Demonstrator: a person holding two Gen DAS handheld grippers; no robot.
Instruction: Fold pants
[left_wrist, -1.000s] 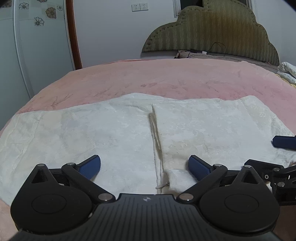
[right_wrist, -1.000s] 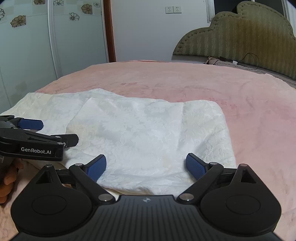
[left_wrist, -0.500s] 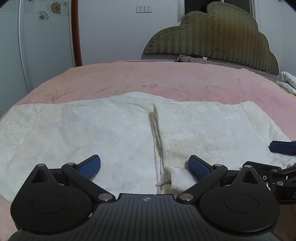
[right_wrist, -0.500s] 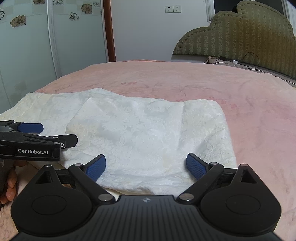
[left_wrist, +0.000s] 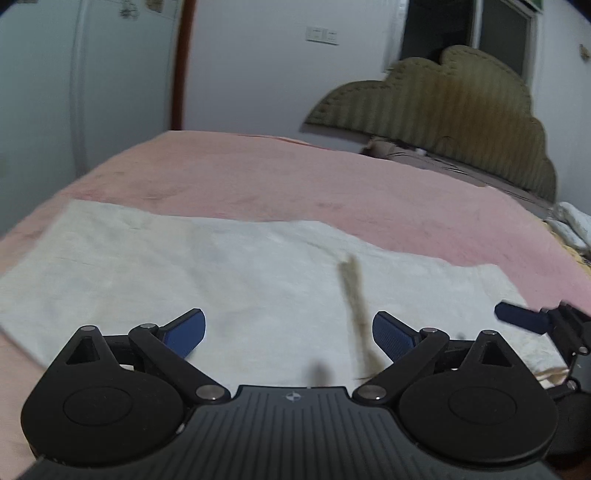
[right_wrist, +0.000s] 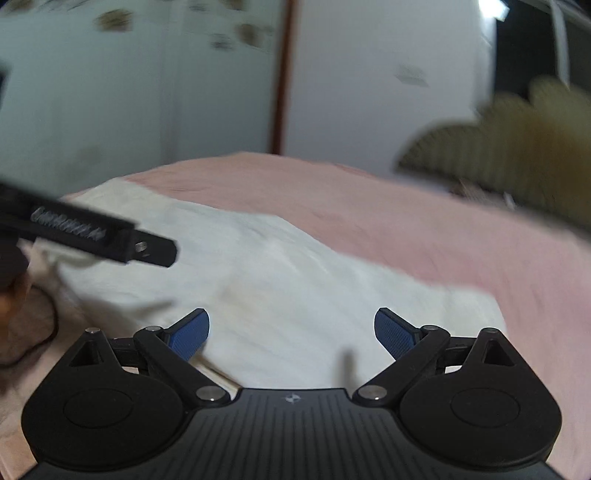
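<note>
Cream-white folded fabric pants (left_wrist: 258, 280): you have one
Pink bedspread (left_wrist: 332, 181): one
Black two-finger grippers with blue pads: two, left (left_wrist: 288, 334) and right (right_wrist: 291, 334)

The left gripper (left_wrist: 288, 334) hangs with jaws spread wide over white pants (left_wrist: 236, 280) lying flat on a pink bed (left_wrist: 295, 177). A dark line, perhaps a fold edge, blurs near the right pad. The right gripper (left_wrist: 524, 319) pokes in at right.

Pink bed (left_wrist: 332, 184) is lying bare beyond the white pants (left_wrist: 221, 280), giving open passage toward the headboard (left_wrist: 461, 122). The right gripper (left_wrist: 524, 321) is crowding the left gripper's (left_wrist: 288, 332) right flank.
</note>
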